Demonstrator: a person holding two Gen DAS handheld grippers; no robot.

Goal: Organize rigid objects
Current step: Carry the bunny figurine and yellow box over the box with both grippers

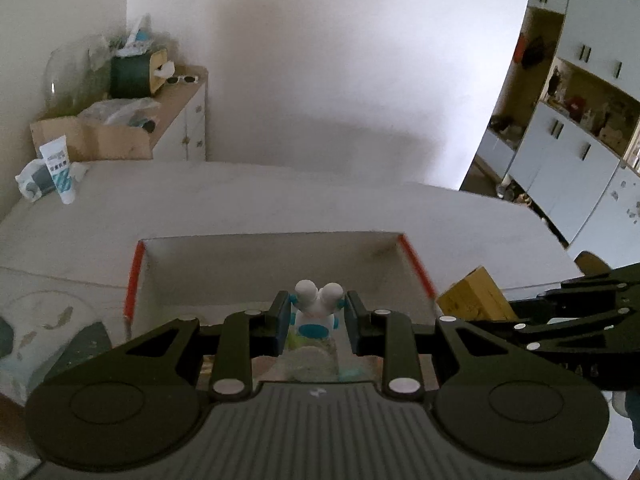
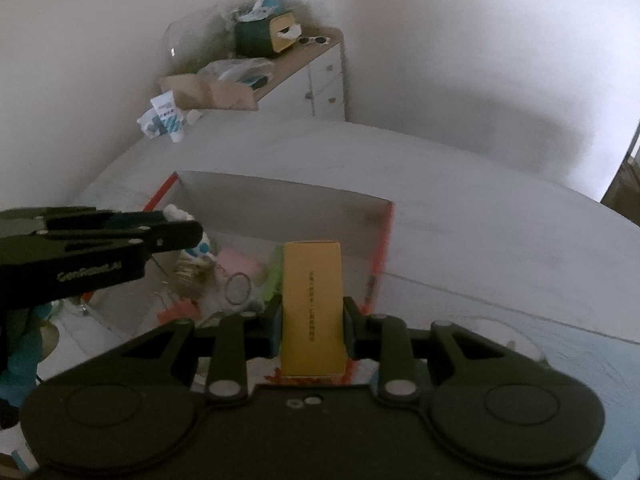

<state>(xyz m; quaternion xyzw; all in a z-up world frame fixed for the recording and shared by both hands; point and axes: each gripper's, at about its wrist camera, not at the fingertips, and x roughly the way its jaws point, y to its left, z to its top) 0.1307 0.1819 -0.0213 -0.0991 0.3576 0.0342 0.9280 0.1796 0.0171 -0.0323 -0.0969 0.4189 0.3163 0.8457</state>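
White open box (image 2: 280, 196) with red edges is set on the table (image 2: 500, 240), at 12 o'clock from both tools. Right gripper (image 2: 311, 316) is clamped narrow on a yellow carton (image 2: 312, 304), long axis running 12 to 6, far end already over the box's near rim. Left gripper (image 1: 316, 312) is pinched on a small white-and-blue figurine (image 1: 316, 312), held over the box's left half. Both look equally near; release downward is judged next.
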